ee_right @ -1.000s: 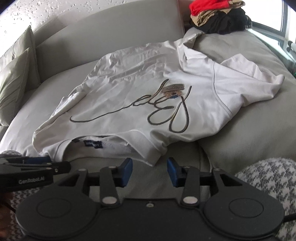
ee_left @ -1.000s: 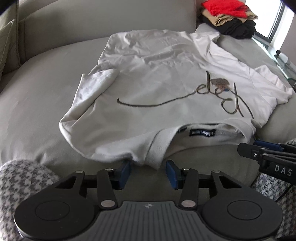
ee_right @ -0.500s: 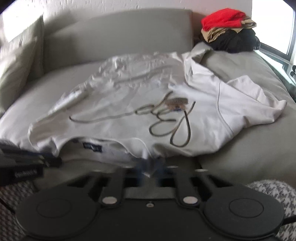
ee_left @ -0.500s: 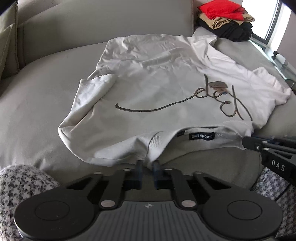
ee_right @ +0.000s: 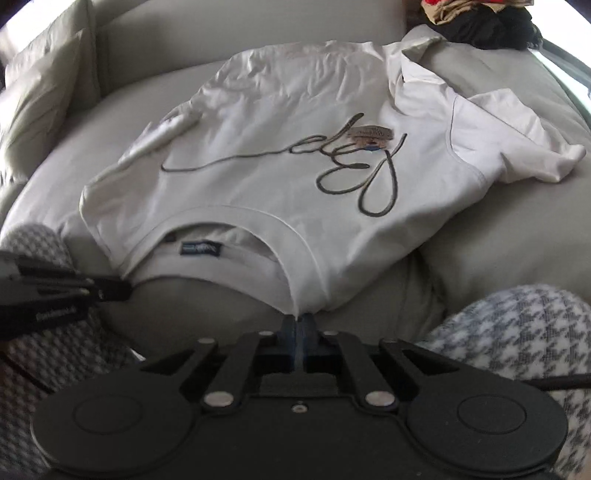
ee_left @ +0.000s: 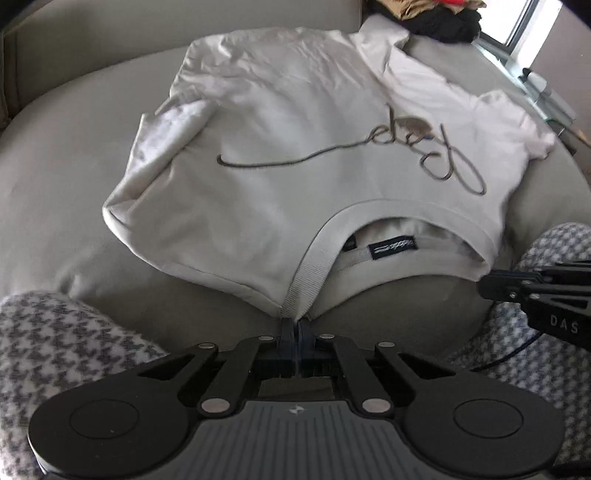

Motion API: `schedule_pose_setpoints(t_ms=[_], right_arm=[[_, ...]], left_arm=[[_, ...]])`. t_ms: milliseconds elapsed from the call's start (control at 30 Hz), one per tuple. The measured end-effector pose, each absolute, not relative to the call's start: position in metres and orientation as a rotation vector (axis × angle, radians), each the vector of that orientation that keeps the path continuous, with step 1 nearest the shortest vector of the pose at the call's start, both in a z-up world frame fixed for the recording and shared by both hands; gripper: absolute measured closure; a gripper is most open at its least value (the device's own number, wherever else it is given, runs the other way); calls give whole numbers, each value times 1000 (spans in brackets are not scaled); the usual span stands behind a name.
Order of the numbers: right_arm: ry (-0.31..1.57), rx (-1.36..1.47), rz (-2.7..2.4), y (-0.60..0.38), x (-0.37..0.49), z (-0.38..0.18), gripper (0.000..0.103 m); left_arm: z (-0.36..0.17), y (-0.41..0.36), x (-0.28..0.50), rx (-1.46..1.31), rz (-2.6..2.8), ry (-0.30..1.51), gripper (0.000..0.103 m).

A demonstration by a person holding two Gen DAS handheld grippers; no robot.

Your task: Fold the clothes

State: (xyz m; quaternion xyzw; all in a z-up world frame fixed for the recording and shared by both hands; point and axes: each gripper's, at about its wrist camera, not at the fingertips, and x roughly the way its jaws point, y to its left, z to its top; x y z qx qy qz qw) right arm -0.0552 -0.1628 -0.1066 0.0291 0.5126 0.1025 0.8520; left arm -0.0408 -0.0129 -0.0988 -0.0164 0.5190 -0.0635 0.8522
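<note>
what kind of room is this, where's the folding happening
Most likely a home living room. A white t-shirt is spread on a grey sofa with a throw cushion at one end, and a pile of folded clothes sits beside a window.

A grey sofa is carrying everything: a white T-shirt is lying spread across its seat, a pile of folded clothes is sitting at the far corner, and a cushion is leaning at the other end.
</note>
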Motion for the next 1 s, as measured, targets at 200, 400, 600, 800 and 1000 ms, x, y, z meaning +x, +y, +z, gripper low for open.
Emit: schedule_pose_setpoints(t_ms=[200, 400, 600, 800, 1000], right_arm=[[884, 191, 315, -148, -46, -34, 71], [833, 292, 390, -111, 0, -24, 66], [888, 379, 353, -99, 37, -61, 66], [980, 453, 268, -107, 60, -106, 66], [1039, 460, 213, -115, 65, -131, 65]], left_arm=[[-44, 39, -49, -58, -15, 907, 59], [-23, 108, -3, -137, 101, 820, 64], [-49, 155, 66, -306, 0, 883, 72], [-110, 178, 119, -489, -91, 951, 77], [-140, 188, 146, -605, -122, 1003, 77]])
